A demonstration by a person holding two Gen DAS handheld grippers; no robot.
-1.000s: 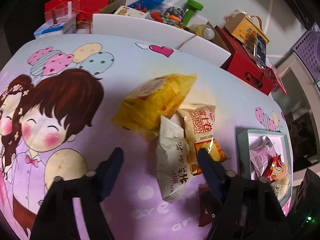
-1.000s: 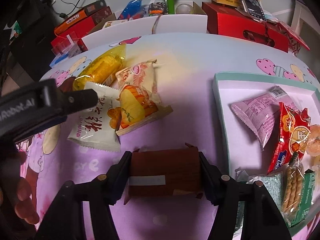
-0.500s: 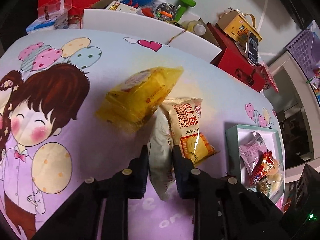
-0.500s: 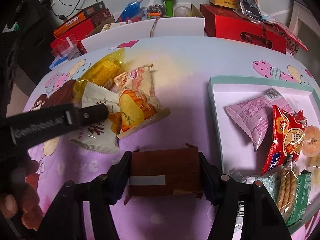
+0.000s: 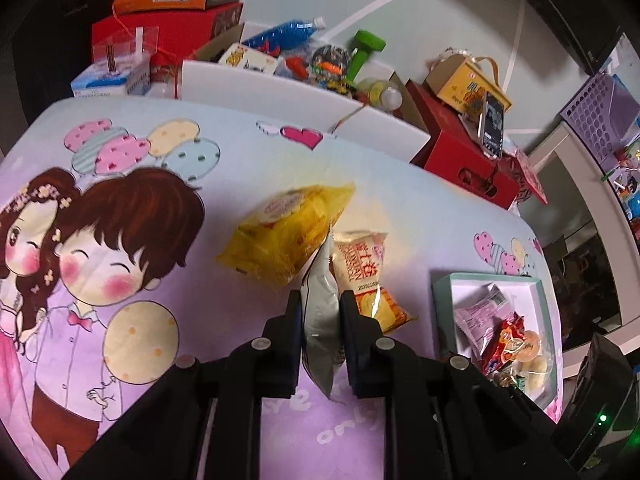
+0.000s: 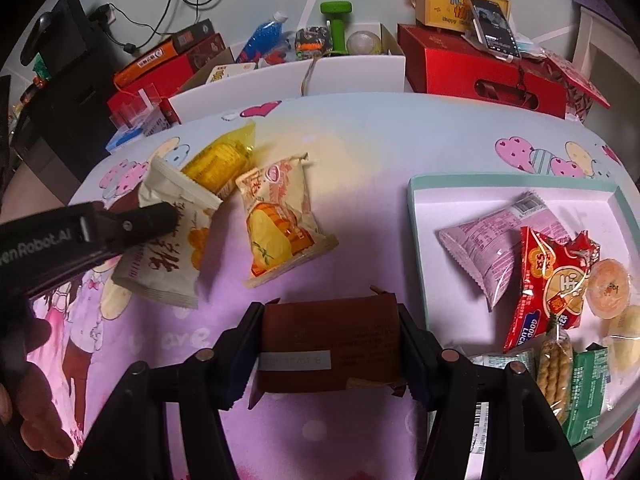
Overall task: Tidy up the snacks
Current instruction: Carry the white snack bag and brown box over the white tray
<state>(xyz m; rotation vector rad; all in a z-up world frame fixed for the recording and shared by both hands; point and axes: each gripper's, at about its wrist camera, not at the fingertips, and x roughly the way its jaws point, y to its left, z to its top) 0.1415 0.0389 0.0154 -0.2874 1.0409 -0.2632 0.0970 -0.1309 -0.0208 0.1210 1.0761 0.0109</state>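
My left gripper [image 5: 320, 312] is shut on a white snack packet [image 5: 320, 320] and holds it edge-on, lifted off the table; the right wrist view shows the same packet [image 6: 168, 256] in the left gripper [image 6: 160, 216]. My right gripper [image 6: 330, 332] is shut on a brown snack box [image 6: 328, 348] above the table. A yellow packet [image 5: 288, 236] and a cream-orange packet [image 5: 364, 276] lie on the cartoon tablecloth [image 5: 120, 240]. The teal-rimmed tray [image 6: 416, 240] at the right holds several snacks, including a pink packet [image 6: 496, 240] and a red packet [image 6: 552, 280].
Behind the table's far edge stand white boxes [image 5: 260, 88] with bottles and toys, red gift boxes [image 6: 472, 68], a yellow box [image 6: 448, 0] with a phone [image 6: 492, 28] leaning on it. A purple basket [image 5: 600, 116] stands far right.
My left gripper closed on the white packet and lifted it up off the table, turning it on edge. The right gripper kept hold of the brown box, nearly still.
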